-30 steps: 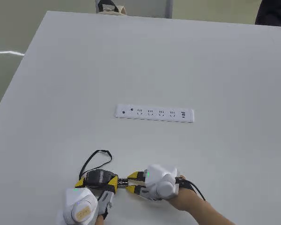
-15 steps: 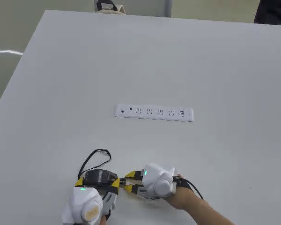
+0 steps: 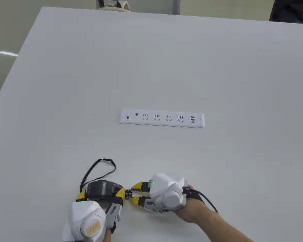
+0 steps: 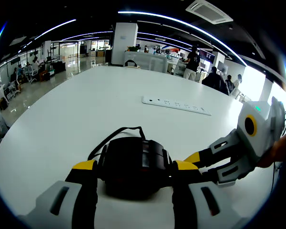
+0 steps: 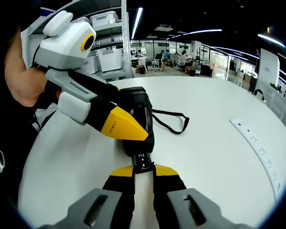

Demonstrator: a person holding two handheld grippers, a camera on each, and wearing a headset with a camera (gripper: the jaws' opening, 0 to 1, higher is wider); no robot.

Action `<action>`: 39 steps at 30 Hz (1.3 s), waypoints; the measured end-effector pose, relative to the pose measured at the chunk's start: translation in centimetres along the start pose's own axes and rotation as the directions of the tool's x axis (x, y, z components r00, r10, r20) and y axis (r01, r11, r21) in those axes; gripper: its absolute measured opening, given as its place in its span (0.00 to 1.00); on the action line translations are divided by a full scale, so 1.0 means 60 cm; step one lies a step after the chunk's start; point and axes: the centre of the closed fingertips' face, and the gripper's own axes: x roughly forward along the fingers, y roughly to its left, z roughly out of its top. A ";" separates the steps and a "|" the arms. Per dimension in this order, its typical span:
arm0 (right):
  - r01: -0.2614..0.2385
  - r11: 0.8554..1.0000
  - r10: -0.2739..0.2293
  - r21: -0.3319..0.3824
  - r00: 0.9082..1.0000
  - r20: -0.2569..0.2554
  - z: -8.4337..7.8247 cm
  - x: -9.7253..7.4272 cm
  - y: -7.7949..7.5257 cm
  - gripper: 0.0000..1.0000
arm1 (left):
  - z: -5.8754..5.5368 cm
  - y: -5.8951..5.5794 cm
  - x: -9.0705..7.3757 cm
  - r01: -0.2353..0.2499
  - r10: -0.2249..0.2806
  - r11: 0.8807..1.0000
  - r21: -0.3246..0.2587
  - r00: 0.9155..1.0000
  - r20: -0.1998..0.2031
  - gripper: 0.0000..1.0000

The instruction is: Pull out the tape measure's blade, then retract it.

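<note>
The tape measure (image 3: 104,189) lies low on the white tabletop (image 3: 232,75), close to its near edge and just in front of the person. The left claw (image 3: 101,194) is clamped across the black case, one yellow-tipped jaw on each flank. In the left gripper view the case (image 4: 133,164) sits squarely between those jaws. The right claw (image 3: 132,193) faces it from the side, its jaws pressed together on the end of the blade (image 5: 142,160), of which only a short stub is out.

The case looks rigid, compact and probably dense for its size, so the side-to-side hold should anchor it well. The blade is likely thin sprung steel: stiff along its curve, quick to kink if twisted, and keen at the edges. Its end hook is the sensible place to pinch, flat between the jaws. A spring inside will probably pull back harder as more blade comes out. The return is best fed in by hand rather than released, or it may whip.

Rightward the tabletop is bare, which gives a long straight run for the pull. The power strip (image 3: 161,118) lies well apart on the far side, out of that line. The wrist strap (image 3: 97,169) loops loosely behind the case, clear of the blade's mouth. The near edge is the one limit — both hands work close to it.
</note>
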 end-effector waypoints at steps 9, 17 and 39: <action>-0.005 1.000 0.005 -0.002 1.000 0.003 0.002 0.001 0.003 0.11 | 0.000 0.002 0.000 0.015 -0.015 1.000 0.002 1.000 -0.009 0.58; -0.016 1.000 0.016 -0.013 1.000 0.013 0.013 0.020 0.011 0.12 | 0.000 0.001 -0.003 0.039 -0.038 0.999 0.013 0.999 -0.012 0.58; 0.036 0.999 -0.036 -0.008 0.999 -0.003 0.015 0.007 0.003 0.22 | -0.008 -0.004 0.001 0.050 -0.048 0.998 0.044 0.998 -0.045 0.63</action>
